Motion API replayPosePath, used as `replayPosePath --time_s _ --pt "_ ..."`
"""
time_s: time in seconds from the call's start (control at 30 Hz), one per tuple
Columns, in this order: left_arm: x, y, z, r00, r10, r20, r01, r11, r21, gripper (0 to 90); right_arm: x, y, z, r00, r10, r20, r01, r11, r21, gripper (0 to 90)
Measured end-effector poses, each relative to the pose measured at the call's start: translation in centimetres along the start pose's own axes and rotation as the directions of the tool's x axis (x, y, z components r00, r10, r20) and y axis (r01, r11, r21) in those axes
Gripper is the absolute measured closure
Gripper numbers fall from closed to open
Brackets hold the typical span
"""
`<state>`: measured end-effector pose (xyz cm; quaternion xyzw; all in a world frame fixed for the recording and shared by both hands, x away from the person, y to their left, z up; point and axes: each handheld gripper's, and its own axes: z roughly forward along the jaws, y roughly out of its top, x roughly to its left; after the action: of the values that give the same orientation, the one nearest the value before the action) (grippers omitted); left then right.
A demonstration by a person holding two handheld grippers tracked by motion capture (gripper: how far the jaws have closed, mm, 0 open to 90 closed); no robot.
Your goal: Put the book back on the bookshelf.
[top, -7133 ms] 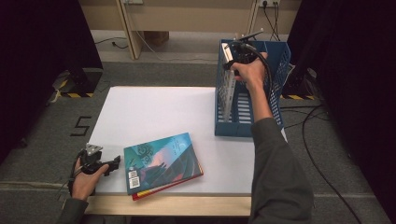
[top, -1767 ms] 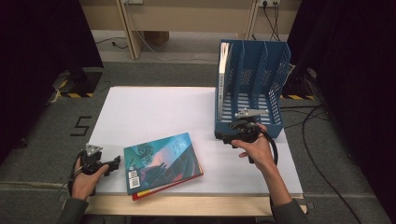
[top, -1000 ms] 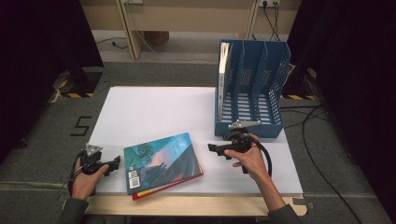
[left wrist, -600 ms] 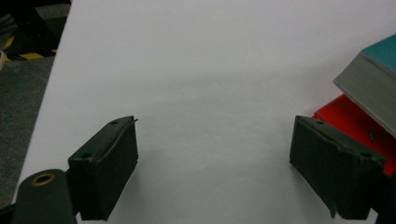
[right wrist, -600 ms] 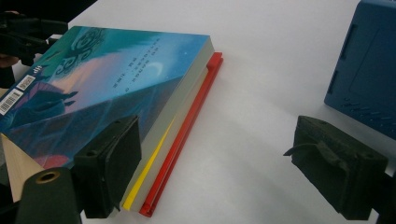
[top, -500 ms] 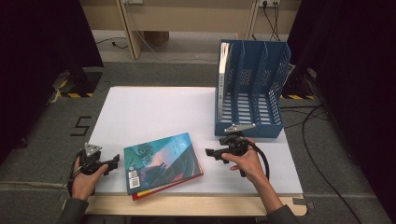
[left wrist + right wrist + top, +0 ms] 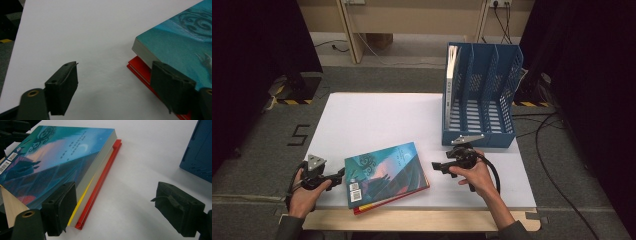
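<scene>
The stack of books [image 7: 384,175] lies flat near the front edge of the white counter [image 7: 377,115], left of centre: a teal-covered book [image 7: 50,157] on top, a red book [image 7: 100,185] beneath it, its edge projecting past the teal cover. The left gripper [image 7: 336,176] sits at the stack's left edge. Its fingers [image 7: 62,87] have just been closing and are now partly spread and released; one stands over bare counter, the other against the near corner of the stack, gripping nothing. The right gripper [image 7: 438,166] rests just right of the stack, fingers [image 7: 60,207] spread wide and released, one beside the teal book's page edge, the other over bare counter. The blue file rack [image 7: 482,95] stands at the far right, with one book [image 7: 451,75] upright in its leftmost compartment. The counter's far left half offers open room.
</scene>
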<state>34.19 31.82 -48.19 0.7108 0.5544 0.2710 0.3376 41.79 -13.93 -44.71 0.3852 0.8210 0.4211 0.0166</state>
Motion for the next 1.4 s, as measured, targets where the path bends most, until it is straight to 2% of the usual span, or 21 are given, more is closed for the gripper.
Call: replayPosePath --time_s 0.2,0.43,0.47,0.6,0.67,0.73,0.77,0.8,0.9,0.93,0.97,1.0,1.03,1.07,1.1,1.13,1.17,1.2,1.23,1.27,1.4 --pt "-0.7 0.2 -0.3 0.9998 0.015 0.011 -0.015 0.9998 0.012 43.3 0.0 -0.2 0.5 0.9998 0.012 -0.018 -0.011 1.0 0.011 18.9" --pt "-1.4 0.5 -1.0 0.9991 0.037 0.019 -0.037 0.9993 -0.005 46.7 0.2 -0.3 0.9 0.9988 0.023 -0.044 -0.022 1.0 0.016 18.9" --pt "-1.5 0.6 -1.0 0.9988 0.042 0.026 -0.042 0.9991 -0.004 52.6 0.3 -0.2 1.1 0.9981 0.021 -0.058 -0.02 1.0 0.016 18.9" --pt "-1.6 0.6 -1.0 0.9987 0.042 0.029 -0.042 0.9991 0.001 53.9 0.4 -0.3 1.6 0.9975 0.024 -0.067 -0.022 0.999 0.027 19.0" --pt "-1.7 0.6 -1.0 0.9985 0.041 0.036 -0.041 0.9992 0.002 57.8 0.4 -0.4 1.8 0.9966 0.028 -0.077 -0.026 0.999 0.03 19.1" --pt "-1.9 0.6 -1.1 0.9981 0.053 0.032 -0.053 0.9986 0.003 58.1 0.5 -0.4 1.9 0.9962 0.033 -0.081 -0.03 0.999 0.033 19.1" --pt "-2.2 0.7 -1.3 0.9967 0.074 0.034 -0.074 0.9973 -0.005 62.7 0.5 -0.4 2.1 0.996 0.028 -0.085 -0.025 0.999 0.037 19.2" --pt "-2.3 0.7 -1.3 0.996 0.084 0.031 -0.084 0.9965 -0.007 62.8 0.6 -0.4 2.1 0.9956 0.03 -0.088 -0.027 0.999 0.04 19.1" --pt "-2.4 0.7 -1.4 0.9952 0.093 0.028 -0.093 0.9956 -0.007 63.3 0.6 -0.5 2.4 0.9956 0.03 -0.089 -0.026 0.999 0.045 19.2" --pt "-2.4 0.7 -1.3 0.9952 0.082 0.053 -0.081 0.9965 -0.02 62.8 0.6 -0.5 2.4 0.9952 0.031 -0.093 -0.026 0.999 0.047 19.2" --pt "-2.4 0.7 -1.3 0.9952 0.082 0.053 -0.081 0.9965 -0.02 61.9 0.6 -0.5 2.5 0.9947 0.032 -0.097 -0.027 0.999 0.047 19.2" --pt "-2.4 0.8 -1.4 0.9943 0.066 0.084 -0.064 0.9977 -0.019 60.2 0.7 -0.5 2.6 0.9941 0.036 -0.102 -0.031 0.998 0.048 19.2" --pt "-3.2 0.9 -1.5 0.9881 0.093 0.122 -0.091 0.9955 -0.027 56.8 0.7 -0.5 2.7 0.9937 0.035 -0.107 -0.03 0.998 0.049 19.2" --pt "-3.5 1.1 -1.7 0.9836 0.113 0.14 -0.11 0.9934 -0.033 47.9 0.7 -0.5 2.7 0.9936 0.035 -0.108 -0.029 0.998 0.053 19.2" --pt "-3.8 1.2 -1.6 0.977 0.115 0.18 -0.109 0.9932 -0.04 34.9 0.8 -0.6 2.8 0.9935 0.034 -0.108 -0.028 0.998 0.054 19.2" --pt "-4.2 1.3 -1.4 0.9691 0.11 0.221 -0.108 0.9939 -0.022 10.8 0.8 -0.6 2.8 0.9934 0.032 -0.11 -0.026 0.998 0.056 19.2" --pt "-4.8 1.2 -1.3 0.9654 0.144 0.218 -0.141 0.9896 -0.029 11.7 0.8 -0.6 2.9 0.9934 0.032 -0.11 -0.026 0.998 0.057 19.2" --pt "-5.1 1.3 -1.3 0.968 0.154 0.198 -0.152 0.988 -0.028 15.2 0.8 -0.6 2.8 0.9932 0.036 -0.111 -0.03 0.998 0.057 19.3" --pt "-5.1 1.3 -1.3 0.968 0.154 0.198 -0.152 0.988 -0.028 14.0 0.8 -0.6 2.8 0.9932 0.036 -0.111 -0.03 0.998 0.057 19.3" --pt "-5.5 1.5 -1.4 0.9697 0.181 0.163 -0.179 0.9834 -0.031 14.9 0.8 -0.6 2.7 0.9929 0.04 -0.112 -0.033 0.998 0.06 19.3" --pt "-5.4 1.5 -1.4 0.9731 0.165 0.161 -0.162 0.9864 -0.029 14.6 0.6 -0.7 2.7 0.9924 0.044 -0.115 -0.038 0.998 0.059 19.3"
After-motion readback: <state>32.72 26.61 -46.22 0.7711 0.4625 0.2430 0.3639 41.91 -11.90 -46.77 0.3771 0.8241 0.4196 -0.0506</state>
